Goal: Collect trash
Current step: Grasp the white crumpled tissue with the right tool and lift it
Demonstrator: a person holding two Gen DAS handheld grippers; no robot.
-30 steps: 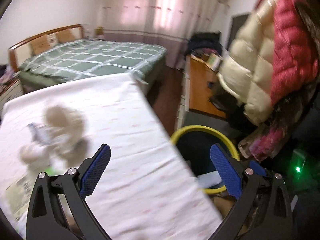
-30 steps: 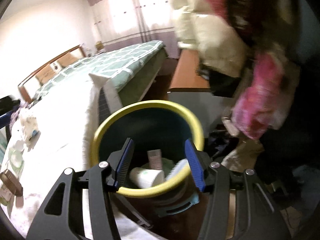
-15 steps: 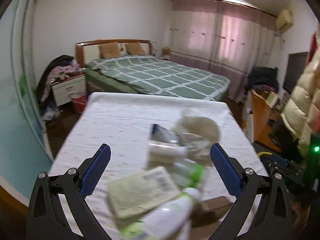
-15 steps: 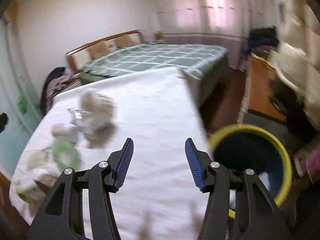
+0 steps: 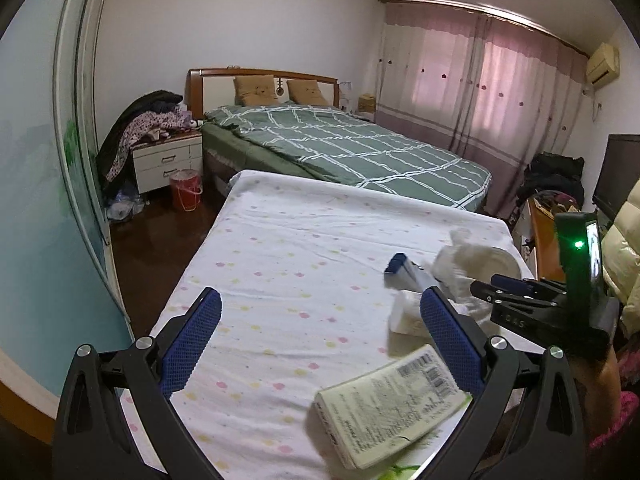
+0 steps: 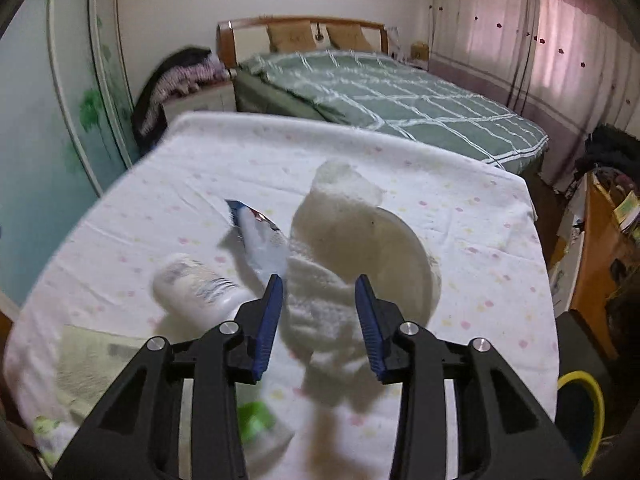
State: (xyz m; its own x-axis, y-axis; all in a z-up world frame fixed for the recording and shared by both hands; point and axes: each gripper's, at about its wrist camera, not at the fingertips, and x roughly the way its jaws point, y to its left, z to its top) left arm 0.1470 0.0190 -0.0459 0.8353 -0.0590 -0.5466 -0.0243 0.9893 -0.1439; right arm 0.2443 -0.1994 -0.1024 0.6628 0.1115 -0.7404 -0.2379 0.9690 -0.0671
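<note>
The right hand-held gripper (image 6: 318,320) is closing around crumpled white tissue (image 6: 320,308) on the spotted surface (image 6: 460,216), pads not yet pressing. The left hand-held gripper (image 5: 320,344) hangs spread wide and empty above a flat packet (image 5: 388,404).

white dotted sheet (image 5: 304,248), green checked quilt (image 5: 360,148).

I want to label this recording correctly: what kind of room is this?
A home bedroom: a made bed with a wooden headboard, a nightstand piled with clothes, and pink curtains.

"DAS" on the right claw (image 5: 516,322)
</note>
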